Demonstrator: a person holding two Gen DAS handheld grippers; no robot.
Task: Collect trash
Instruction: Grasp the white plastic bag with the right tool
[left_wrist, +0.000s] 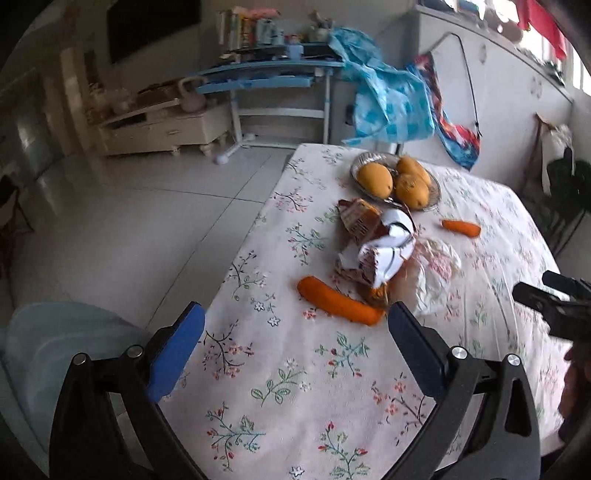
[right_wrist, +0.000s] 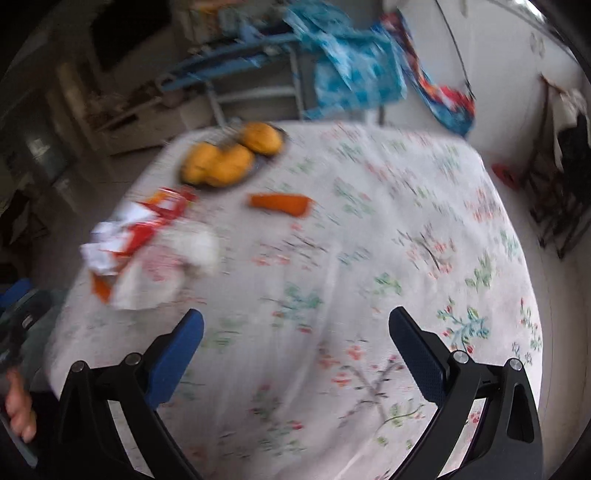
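The left gripper (left_wrist: 295, 325) fills the bottom of its frame with both blue pads spread wide and nothing between them. Just above the gap, at frame centre, a large carrot (left_wrist: 340, 301) lies across the flowered tablecloth (left_wrist: 295, 398). Behind it sits the trash itself: a crumpled snack wrapper (left_wrist: 376, 243) in white, red and orange, touching a wad of white plastic film (left_wrist: 437, 269) to its right. Higher up are a small carrot (left_wrist: 461, 228) and a metal dish (left_wrist: 360, 162) of mangoes (left_wrist: 375, 180).

The right gripper (right_wrist: 295, 325) is likewise fully spread and empty over bare cloth. Its view is smeared by motion, so the pile at left of frame is read loosely: the wrapper (right_wrist: 125, 236) above, the film (right_wrist: 166, 273) below.

The step in hand looks like the first reach for the wrapper. To do it well, lift the left tool over the large carrot rather than pushing through it, come down on the wrapper's raised crumpled ridge, and close fully, since thin foil slips. Leave the carrots and fruit alone; the film is probably best taken by the right tool.
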